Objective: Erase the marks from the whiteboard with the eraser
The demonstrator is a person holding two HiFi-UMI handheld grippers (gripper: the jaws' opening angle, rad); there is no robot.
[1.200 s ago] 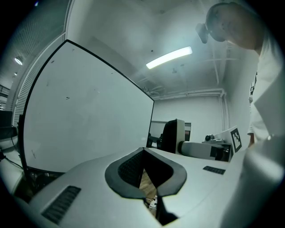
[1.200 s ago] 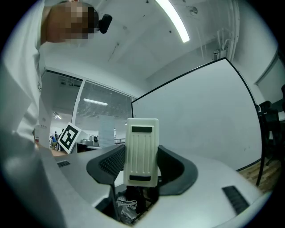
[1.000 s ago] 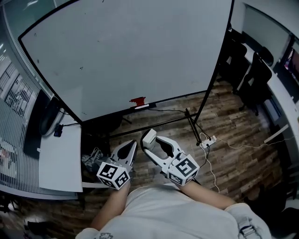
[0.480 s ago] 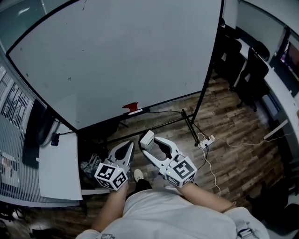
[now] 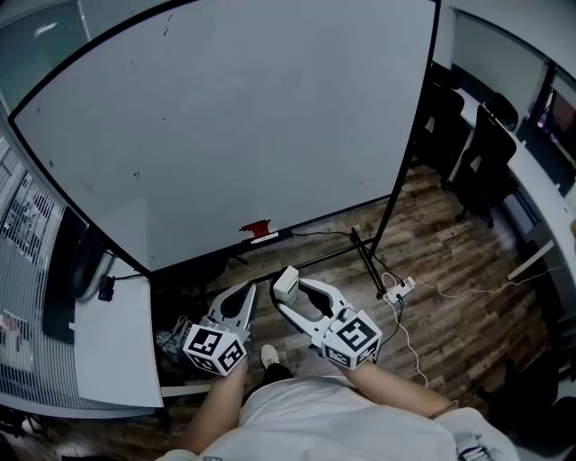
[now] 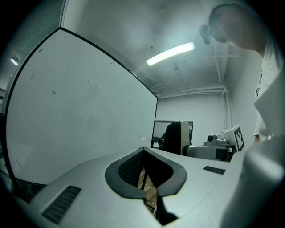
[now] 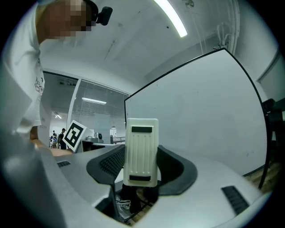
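The whiteboard [image 5: 252, 126] fills the upper head view, with a few small dark marks, one near its top [image 5: 166, 22] and one at the left [image 5: 137, 176]. My right gripper [image 5: 290, 290] is held low in front of my body, short of the board, and is shut on a white ribbed eraser [image 5: 285, 282]. In the right gripper view the eraser [image 7: 141, 151] stands upright between the jaws, with the whiteboard [image 7: 196, 116] behind. My left gripper [image 5: 241, 295] is shut and holds nothing. The left gripper view shows the board [image 6: 67, 111] and a tiny mark [image 6: 53, 92].
A red object [image 5: 255, 228] lies on the board's tray. The board's black stand leg [image 5: 369, 257] crosses the wood floor, with a power strip and cable [image 5: 398, 290] beside it. Black office chairs [image 5: 486, 153] stand at the right, a white desk [image 5: 112, 324] at the left.
The head view has shifted, so the board sits a little differently in frame. Both grippers remain low in front of my body. The right is still shut on the eraser.
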